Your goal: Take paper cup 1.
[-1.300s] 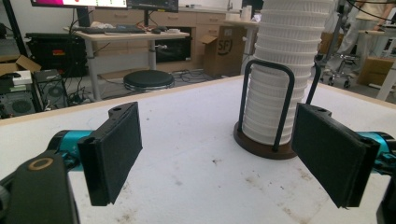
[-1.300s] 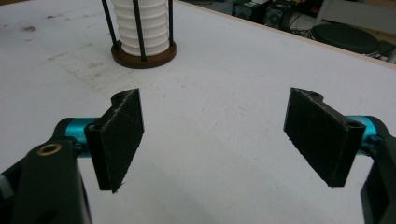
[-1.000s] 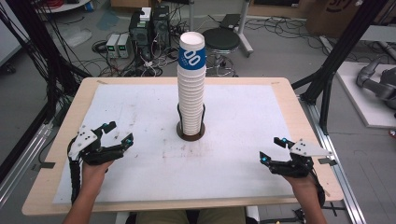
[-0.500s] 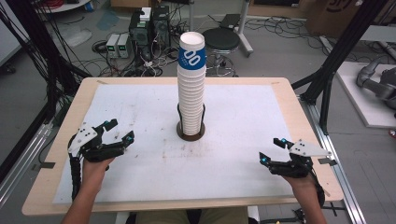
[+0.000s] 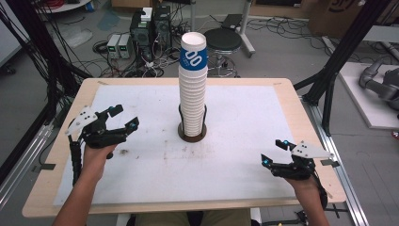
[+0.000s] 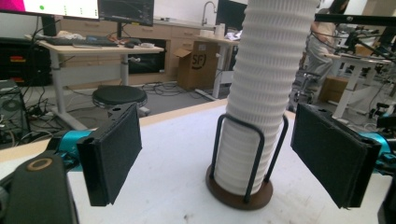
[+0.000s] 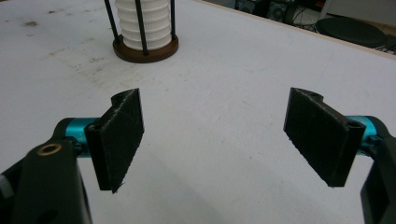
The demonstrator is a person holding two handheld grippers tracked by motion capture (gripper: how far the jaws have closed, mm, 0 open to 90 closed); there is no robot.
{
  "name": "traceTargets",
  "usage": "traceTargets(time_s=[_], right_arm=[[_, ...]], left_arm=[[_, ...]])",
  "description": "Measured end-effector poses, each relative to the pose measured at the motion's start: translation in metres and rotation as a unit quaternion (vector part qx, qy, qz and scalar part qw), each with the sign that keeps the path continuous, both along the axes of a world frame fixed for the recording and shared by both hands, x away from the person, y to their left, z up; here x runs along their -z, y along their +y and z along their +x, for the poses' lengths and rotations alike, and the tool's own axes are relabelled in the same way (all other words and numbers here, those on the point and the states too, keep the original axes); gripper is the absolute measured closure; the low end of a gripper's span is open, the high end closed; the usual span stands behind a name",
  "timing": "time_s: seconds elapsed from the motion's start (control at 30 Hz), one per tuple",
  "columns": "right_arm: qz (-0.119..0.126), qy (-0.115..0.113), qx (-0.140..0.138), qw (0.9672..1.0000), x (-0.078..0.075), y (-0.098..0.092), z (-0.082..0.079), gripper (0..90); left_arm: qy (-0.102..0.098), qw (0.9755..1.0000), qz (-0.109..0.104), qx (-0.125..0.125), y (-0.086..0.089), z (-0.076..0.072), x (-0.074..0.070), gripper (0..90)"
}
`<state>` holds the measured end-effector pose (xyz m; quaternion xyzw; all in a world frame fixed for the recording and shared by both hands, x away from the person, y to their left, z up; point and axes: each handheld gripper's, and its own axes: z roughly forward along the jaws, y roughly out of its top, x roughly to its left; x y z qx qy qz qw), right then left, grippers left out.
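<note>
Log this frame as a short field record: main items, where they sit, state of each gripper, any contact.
main item: stack of paper cups, white, top cup with a blue band
holder: wire cup holder on a round dark base, near the middle of the table
stack pose: upright, seated in the holder
left gripper: open, left of the stack, jaws facing it, no contact
right gripper: open, low at the table's near right, holding nothing
table surface: white sheet with scuff marks

The left gripper point(image 5: 123, 117) (raised, angled inward) and the right gripper point(image 5: 274, 152), apparently lower, both have fingers point(image 7: 119, 137) spread wide, empty.
</note>
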<state>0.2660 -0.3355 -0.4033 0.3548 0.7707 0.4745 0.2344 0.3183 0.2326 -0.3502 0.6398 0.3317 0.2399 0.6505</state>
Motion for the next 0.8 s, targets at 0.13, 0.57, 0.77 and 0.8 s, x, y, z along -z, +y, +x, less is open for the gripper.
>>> traceTargets(time_s=[0.13,0.57,0.77,0.8], right_arm=[[0.000,0.000,-0.001,1.0000,0.000,0.000,0.000,20.4],[0.001,0.000,0.000,1.0000,-0.001,0.000,0.001,20.5],[0.002,0.000,-0.001,1.0000,-0.001,0.000,0.001,20.4],[0.002,0.000,-0.001,1.0000,-0.001,0.000,0.001,20.4]], left_arm=[[-0.005,0.9998,0.007,0.020,-0.010,0.009,-0.019,15.3],[-0.018,0.9968,0.019,0.076,-0.039,0.037,-0.075,15.2],[-0.021,0.9955,0.018,0.091,-0.052,0.046,-0.095,15.4],[-0.023,0.9953,0.020,0.092,-0.054,0.048,-0.099,15.4]])
